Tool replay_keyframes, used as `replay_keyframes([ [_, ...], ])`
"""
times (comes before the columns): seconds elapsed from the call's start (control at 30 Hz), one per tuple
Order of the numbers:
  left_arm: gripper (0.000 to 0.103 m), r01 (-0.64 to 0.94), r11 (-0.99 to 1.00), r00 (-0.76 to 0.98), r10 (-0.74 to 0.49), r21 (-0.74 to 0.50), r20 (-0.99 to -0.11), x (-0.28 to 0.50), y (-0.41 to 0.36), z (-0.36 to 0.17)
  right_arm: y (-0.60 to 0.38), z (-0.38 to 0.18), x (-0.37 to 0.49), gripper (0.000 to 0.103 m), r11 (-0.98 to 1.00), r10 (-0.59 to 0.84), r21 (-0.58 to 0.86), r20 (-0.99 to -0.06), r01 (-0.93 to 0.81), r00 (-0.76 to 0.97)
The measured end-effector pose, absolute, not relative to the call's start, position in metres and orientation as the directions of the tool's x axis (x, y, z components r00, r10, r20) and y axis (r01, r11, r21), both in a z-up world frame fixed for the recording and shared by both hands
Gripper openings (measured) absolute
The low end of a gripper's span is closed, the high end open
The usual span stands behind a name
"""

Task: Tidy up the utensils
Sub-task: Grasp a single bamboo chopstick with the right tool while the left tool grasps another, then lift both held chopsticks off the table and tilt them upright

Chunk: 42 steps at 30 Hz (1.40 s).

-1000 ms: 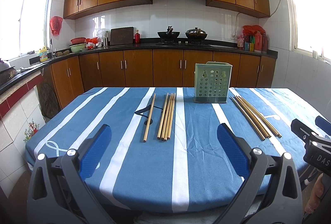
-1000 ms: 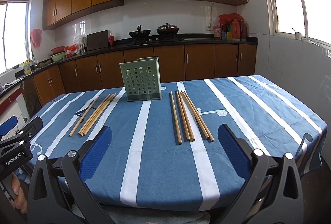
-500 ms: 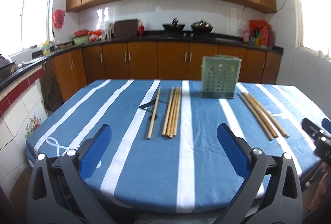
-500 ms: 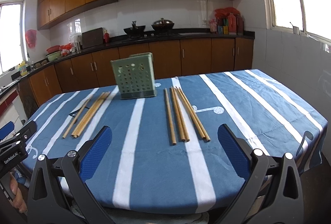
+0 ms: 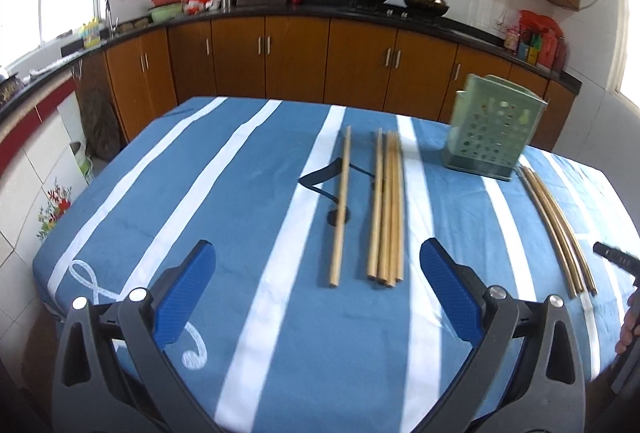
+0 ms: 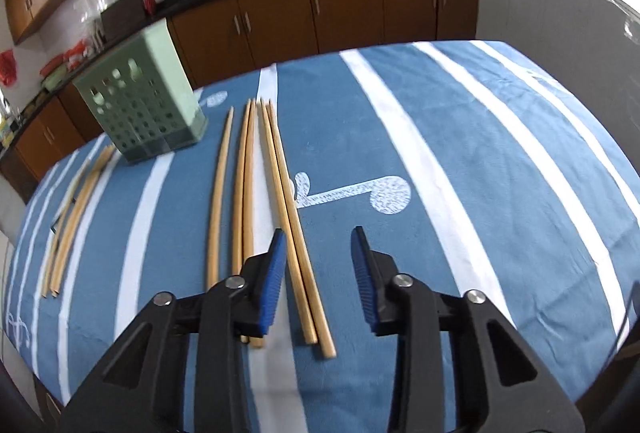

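Right gripper (image 6: 318,273) fingers just narrowed, gripping nothing, above two chopsticks (image 6: 296,233) near the tabletop (image 6: 500,169) front edge. Left gripper (image 5: 316,297) spread wide, empty. Holder (image 5: 492,133) stands rearward.

The bench (image 5: 208,201) lies open on its left half: bare striped cloth from the near edge to the far one. The green holder (image 5: 494,135) stands upright near the far edge (the only tall thing on the cloth). The left chopsticks (image 5: 386,209) and right chopsticks (image 6: 280,201) lie flat. Between the two sets the cloth is free, and right of the right set it is bare to the edge.
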<state>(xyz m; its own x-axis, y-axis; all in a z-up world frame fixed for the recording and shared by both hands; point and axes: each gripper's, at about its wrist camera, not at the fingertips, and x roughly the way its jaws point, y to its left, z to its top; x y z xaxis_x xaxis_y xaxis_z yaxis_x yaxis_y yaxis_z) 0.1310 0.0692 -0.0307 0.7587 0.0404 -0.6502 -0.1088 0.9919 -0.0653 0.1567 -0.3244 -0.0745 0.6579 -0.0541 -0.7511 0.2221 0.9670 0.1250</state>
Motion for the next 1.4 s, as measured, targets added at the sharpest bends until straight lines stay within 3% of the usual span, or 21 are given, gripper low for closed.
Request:
replay_keyframes([
  [0.3,0.094,-0.096,0.995,0.716,0.041,-0.040,-0.697,0.169,0.080,-0.045,-0.321,-0.090,0.174,0.026,0.983,-0.038,0.080,-0.789,0.164,0.614],
  [0.37,0.086,-0.080,0.996,0.705,0.028,-0.040,-0.709,0.177,0.078,-0.049,-0.317,-0.091,0.175,0.025,0.988,-0.056,0.047,-0.786,0.150,0.615],
  [0.43,0.079,-0.061,0.997,0.694,0.007,-0.049,-0.720,0.185,0.078,-0.052,-0.317,-0.091,0.178,0.011,0.989,-0.071,0.024,-0.785,0.145,0.616],
  [0.53,0.066,-0.031,0.996,0.680,-0.036,-0.078,-0.733,0.196,0.079,-0.056,-0.330,-0.091,0.188,0.009,0.978,-0.104,0.032,-0.787,0.208,0.608],
  [0.8,0.037,0.074,0.991,0.616,-0.134,-0.113,-0.776,0.233,0.074,-0.073,-0.345,-0.091,0.194,0.007,0.961,-0.134,0.047,-0.783,0.272,0.608],
  [1.1,0.009,0.109,0.992,0.554,-0.109,-0.058,-0.825,0.249,0.064,-0.097,-0.342,-0.091,0.199,0.008,0.962,-0.128,0.054,-0.779,0.269,0.614],
  [1.4,0.008,0.078,0.994,0.578,-0.108,-0.076,-0.809,0.262,0.072,-0.097,-0.348,-0.092,0.197,0.008,0.952,-0.099,0.108,-0.775,0.285,0.625],
])
